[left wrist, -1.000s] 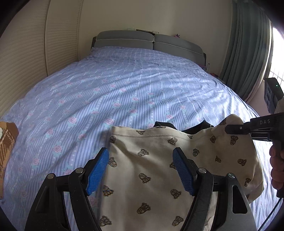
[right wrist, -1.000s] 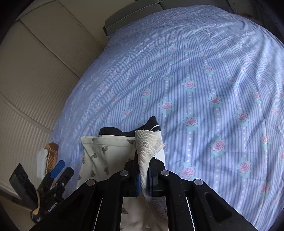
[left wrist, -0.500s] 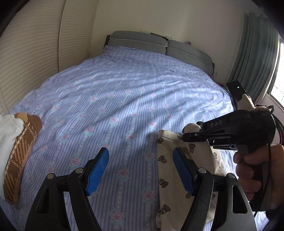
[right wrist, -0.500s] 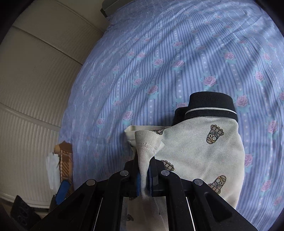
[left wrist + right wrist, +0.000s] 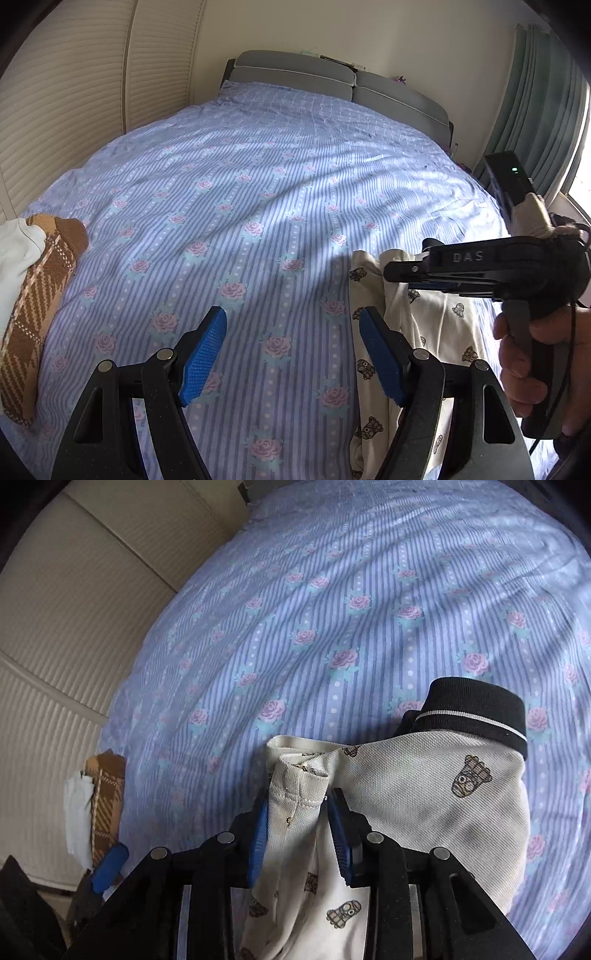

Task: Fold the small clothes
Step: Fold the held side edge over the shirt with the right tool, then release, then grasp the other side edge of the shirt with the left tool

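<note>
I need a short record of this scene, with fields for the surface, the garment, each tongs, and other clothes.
surface: bed with blue rose-print sheet
garment: cream polo shirt, dark collar, sleeve folded over the body
right tongs: just been opening; sleeve cloth between the pads
left tongs: open, empty, over bare sheet left of the shirt
other clothes: brown plaid garment at the left edge

Cream polo shirt (image 5: 406, 805), jaws just opening

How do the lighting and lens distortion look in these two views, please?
Left wrist view: fisheye bulges the bed; sun from the window stripes the sheet, and the right gripper shades the shirt. Right wrist view: sharp centre, dark corners, bent wall panels, soft shadow by the collar.
</note>
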### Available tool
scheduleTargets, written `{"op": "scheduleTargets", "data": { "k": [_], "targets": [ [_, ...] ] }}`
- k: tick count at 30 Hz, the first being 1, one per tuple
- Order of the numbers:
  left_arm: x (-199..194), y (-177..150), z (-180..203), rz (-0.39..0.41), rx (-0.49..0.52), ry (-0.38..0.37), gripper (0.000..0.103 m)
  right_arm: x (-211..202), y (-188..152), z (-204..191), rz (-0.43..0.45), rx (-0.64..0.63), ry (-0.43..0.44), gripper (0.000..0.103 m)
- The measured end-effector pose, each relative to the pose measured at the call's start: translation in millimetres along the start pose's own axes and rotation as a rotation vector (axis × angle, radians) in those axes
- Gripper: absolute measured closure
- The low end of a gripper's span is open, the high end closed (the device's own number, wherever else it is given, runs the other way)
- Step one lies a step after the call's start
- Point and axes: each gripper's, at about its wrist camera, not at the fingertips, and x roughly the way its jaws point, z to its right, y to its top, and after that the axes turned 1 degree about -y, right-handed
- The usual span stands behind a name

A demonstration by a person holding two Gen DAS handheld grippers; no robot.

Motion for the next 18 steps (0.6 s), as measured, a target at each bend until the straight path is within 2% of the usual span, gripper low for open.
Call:
{"op": "scheduleTargets", "data": {
  "k": [5,8,12,16,17,18],
  "targets": [
    [-11,2,6,0.018,0.011,-0.023,0.029,-59,-23,-9,0.127,-0.139,-0.042,0.067],
    [-5,-2,16,-0.006,0.033,-0.082,0.028,-95,-52,-9,0.237,-0.201,-0.090,0.059],
    [8,-10,38,-0.049,0.109,-0.133,0.028,-123,-98,5,0.345,-0.238,-0.169,0.059],
    [13,-12,58,-0.027,0.145,-0.218,0.031,-127,-134,28,0.354,-0.232,-0.195,0.059],
    [16,-11,63,-0.022,0.155,-0.243,0.034,-126,-140,33,0.348,-0.226,-0.203,0.059],
    [20,-8,69,-0.023,0.172,-0.255,0.043,-126,-146,38,0.351,-0.218,-0.214,0.059]
  ]
}}
